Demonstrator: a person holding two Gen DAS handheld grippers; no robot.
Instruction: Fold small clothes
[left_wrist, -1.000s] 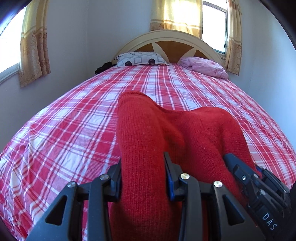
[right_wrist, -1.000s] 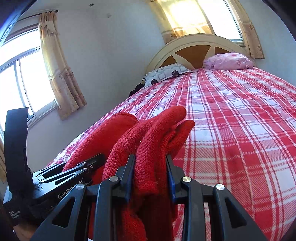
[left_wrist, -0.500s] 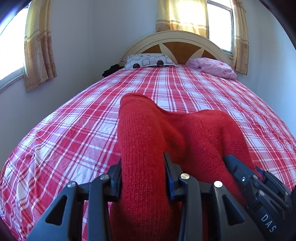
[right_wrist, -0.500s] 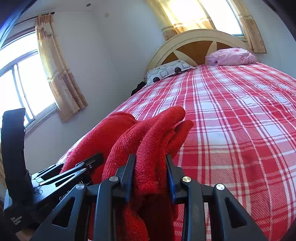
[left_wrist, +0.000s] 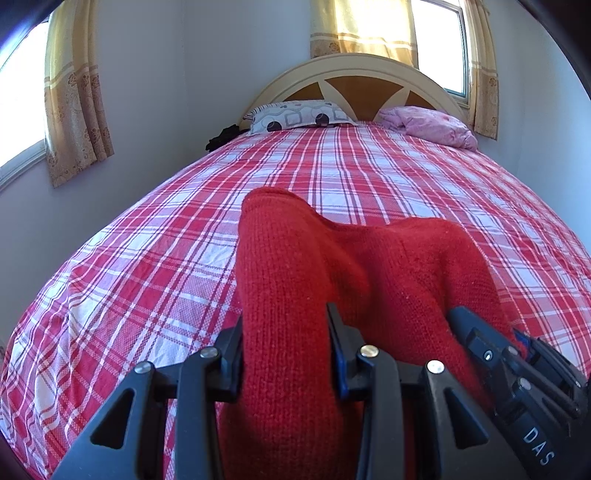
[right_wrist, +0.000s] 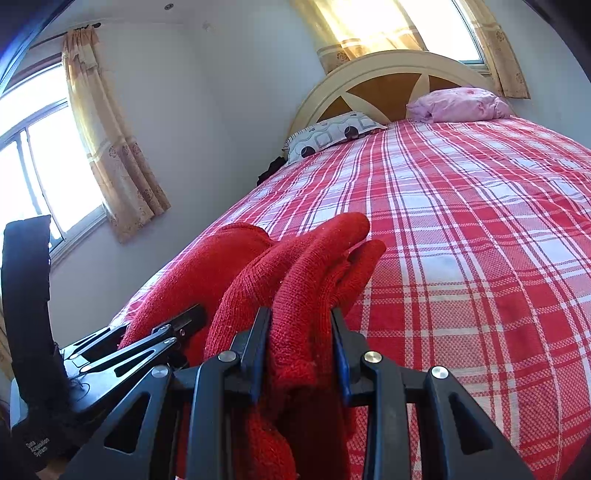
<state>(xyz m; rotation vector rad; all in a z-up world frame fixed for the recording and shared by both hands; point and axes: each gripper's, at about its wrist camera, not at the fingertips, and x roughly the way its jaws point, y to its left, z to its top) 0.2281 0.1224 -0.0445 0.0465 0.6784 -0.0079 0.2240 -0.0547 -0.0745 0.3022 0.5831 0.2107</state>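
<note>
1. I see a bed (left_wrist: 332, 192) under a red-and-white plaid sheet.
2. An arched cream headboard (left_wrist: 354, 74) backs a patterned pillow (left_wrist: 299, 116) and pink pillow (left_wrist: 432, 123).
3. Sunlit windows (right_wrist: 44, 166) with tan curtains (left_wrist: 74, 103) break pale walls (left_wrist: 207, 74).

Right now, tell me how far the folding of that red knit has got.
Done: nothing folded shows on the plaid bedspread. In hand: the red knit garment is bunched and clamped in both the left hand-held gripper and the right hand-held gripper, above the bed. Left: lay it flat, fold it, set it down. What kind of garment it is cannot be told.
</note>
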